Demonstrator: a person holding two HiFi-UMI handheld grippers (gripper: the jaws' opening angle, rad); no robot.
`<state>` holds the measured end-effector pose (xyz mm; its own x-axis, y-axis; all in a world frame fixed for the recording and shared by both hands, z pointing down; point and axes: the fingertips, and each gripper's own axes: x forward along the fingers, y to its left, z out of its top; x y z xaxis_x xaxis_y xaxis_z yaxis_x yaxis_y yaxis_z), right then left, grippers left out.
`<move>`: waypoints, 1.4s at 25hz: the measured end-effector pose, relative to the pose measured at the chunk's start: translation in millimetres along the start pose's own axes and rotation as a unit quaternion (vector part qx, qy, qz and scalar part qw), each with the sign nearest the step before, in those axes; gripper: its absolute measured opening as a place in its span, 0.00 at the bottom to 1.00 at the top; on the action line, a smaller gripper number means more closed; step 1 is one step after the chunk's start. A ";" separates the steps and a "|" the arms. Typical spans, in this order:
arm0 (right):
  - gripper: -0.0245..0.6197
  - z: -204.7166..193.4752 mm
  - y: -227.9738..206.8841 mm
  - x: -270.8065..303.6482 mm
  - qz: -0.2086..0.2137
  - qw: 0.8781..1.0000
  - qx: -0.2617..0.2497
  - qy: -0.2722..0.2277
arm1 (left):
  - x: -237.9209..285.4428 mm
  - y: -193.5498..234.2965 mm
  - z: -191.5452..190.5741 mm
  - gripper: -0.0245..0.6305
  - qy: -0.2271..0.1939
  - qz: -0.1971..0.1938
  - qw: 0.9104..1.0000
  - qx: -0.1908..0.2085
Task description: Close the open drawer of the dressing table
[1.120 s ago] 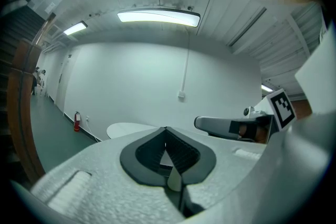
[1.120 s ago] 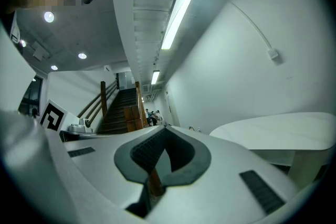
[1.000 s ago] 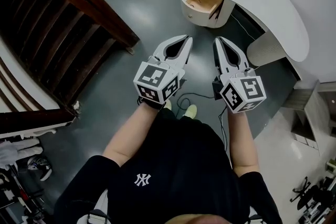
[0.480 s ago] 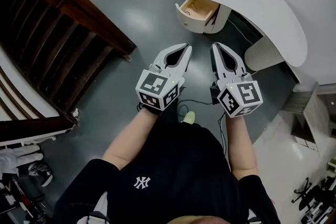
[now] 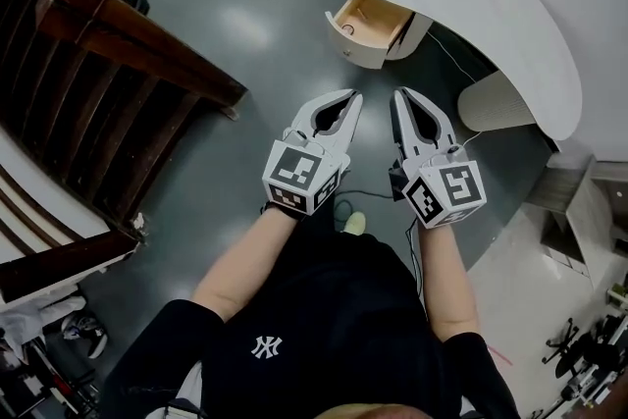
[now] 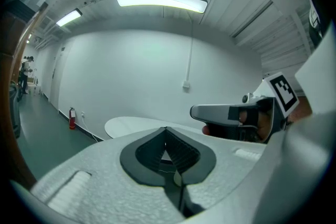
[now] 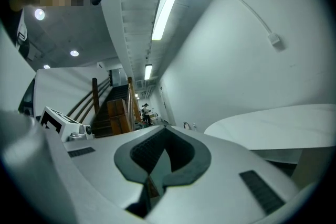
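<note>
We're on the head camera, looking steeply down past the person's chest. The left gripper [image 5: 353, 98] and right gripper [image 5: 399, 95] sit close below us, the dressing table [image 5: 461, 5] farther off at top right. Each gripper view rides just behind its own jaws, facing level. Both catch that white tabletop. The right gripper view and the head view share the staircase [image 7: 113, 107].

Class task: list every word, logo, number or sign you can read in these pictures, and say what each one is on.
"NY": white interlocked letters on the chest of the person's black shirt.
Marker cubes on the left gripper and right gripper: square code patterns only, no readable text.
Fire extinguisher: any label too small to read.
</note>
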<state>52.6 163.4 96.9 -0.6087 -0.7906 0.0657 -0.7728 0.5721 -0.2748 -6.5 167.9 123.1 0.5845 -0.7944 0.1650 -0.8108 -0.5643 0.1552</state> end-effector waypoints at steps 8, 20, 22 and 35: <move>0.06 -24.8 -29.8 109.6 -0.022 1.000 0.007 0.018 | 63.2 95.0 -27.3 0.05 0.023 -0.020 1.000 0.009; 0.06 -58.8 -58.2 198.1 -0.054 0.997 -0.012 0.045 | 124.8 177.6 -89.0 0.05 0.054 -0.039 0.998 0.011; 0.06 -67.5 -67.7 206.1 -0.057 0.997 -0.013 0.049 | 136.3 183.0 -104.9 0.05 0.062 -0.042 0.997 0.010; 0.06 -176.3 -142.4 258.3 -0.045 0.997 -0.005 0.066 | 215.3 233.9 -232.5 0.05 0.081 -0.017 0.996 0.019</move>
<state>-26.3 -83.9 322.1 -0.5549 -0.8034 0.2161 -0.8266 0.5030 -0.2523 -63.2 -83.0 421.4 0.6063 -0.7298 0.3158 -0.7893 -0.6006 0.1274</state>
